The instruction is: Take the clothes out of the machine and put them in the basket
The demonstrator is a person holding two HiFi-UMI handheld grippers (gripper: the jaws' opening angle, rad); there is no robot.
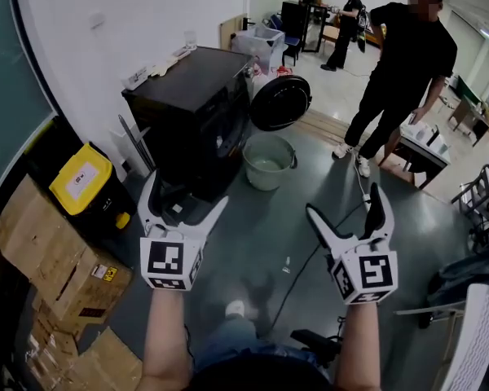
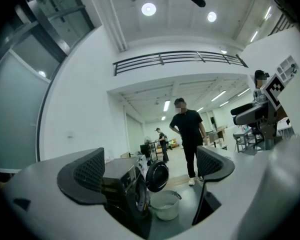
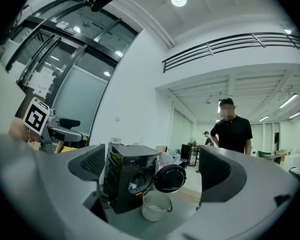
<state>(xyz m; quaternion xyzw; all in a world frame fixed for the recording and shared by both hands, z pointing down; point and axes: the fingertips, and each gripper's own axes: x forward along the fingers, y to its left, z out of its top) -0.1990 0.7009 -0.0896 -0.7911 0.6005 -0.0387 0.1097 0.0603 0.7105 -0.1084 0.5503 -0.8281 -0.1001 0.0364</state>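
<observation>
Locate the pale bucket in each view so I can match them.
Head view: bucket at upper centre, on the floor just below the open round door.
Left gripper view: bottom centre, just below the door.
Right gripper view: bottom centre, below and left of the door.
Shared landmark: that round door on the black washing machine.

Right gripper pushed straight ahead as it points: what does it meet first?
Likely the open door of the washing machine; the basket sits below that line. Nothing nearer shows between the right gripper's open jaws, but depth is unclear.
</observation>
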